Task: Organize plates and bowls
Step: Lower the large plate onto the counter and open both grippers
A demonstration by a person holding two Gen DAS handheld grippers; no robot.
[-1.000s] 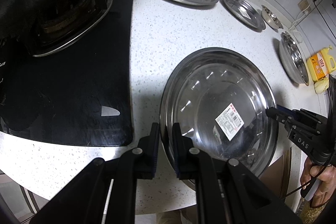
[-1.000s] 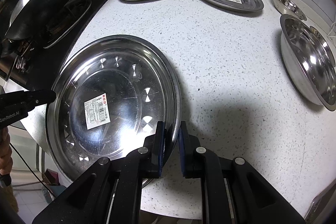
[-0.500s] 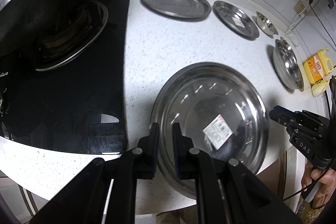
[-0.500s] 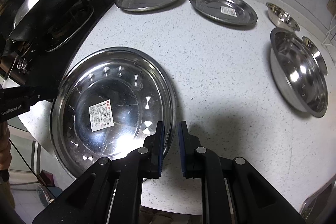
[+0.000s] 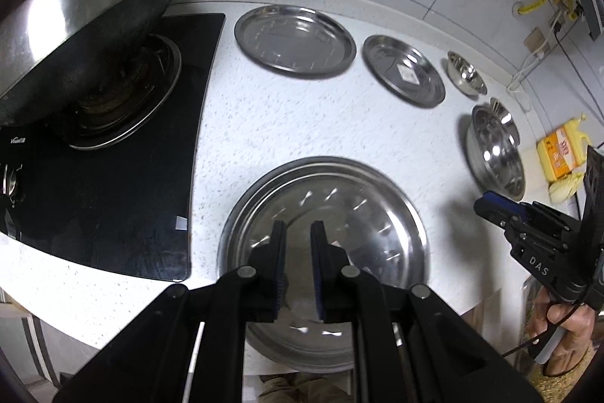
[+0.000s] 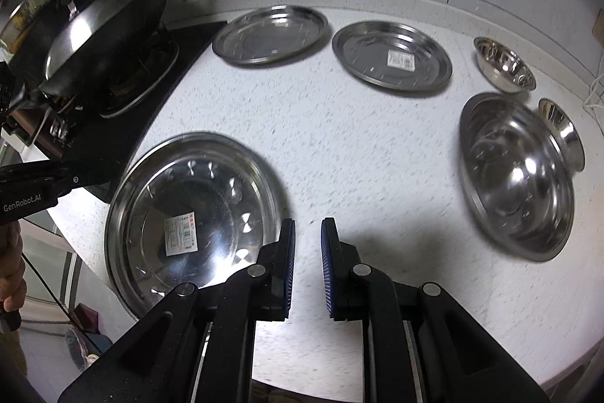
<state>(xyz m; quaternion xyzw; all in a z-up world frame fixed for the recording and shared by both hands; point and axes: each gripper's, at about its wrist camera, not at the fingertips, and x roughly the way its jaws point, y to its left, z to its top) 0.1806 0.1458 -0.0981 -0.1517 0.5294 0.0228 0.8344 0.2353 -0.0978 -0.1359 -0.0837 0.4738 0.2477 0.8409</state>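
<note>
Left gripper (image 5: pixel 298 233): fingers narrowly parted, holding nothing, above the large steel plate (image 5: pixel 377 199). Right gripper (image 6: pixel 306 233): fingers narrowly parted, empty, just beside that plate's (image 6: pixel 151 184) rim. The plate lies flat at the counter's (image 6: pixel 339 146) front edge, overhanging slightly; it contains only a barcode sticker (image 6: pixel 181 237) and light reflections. Further back, two smaller plates (image 6: pixel 270 34) (image 6: pixel 392 55) lie side by side, the second bearing a label. To the right: a large bowl (image 6: pixel 517 176), empty, touching a small bowl (image 6: pixel 562 135); another small bowl (image 6: pixel 504 65) stands apart. A lidded wok (image 5: pixel 87 21) sits on the stove.
</note>
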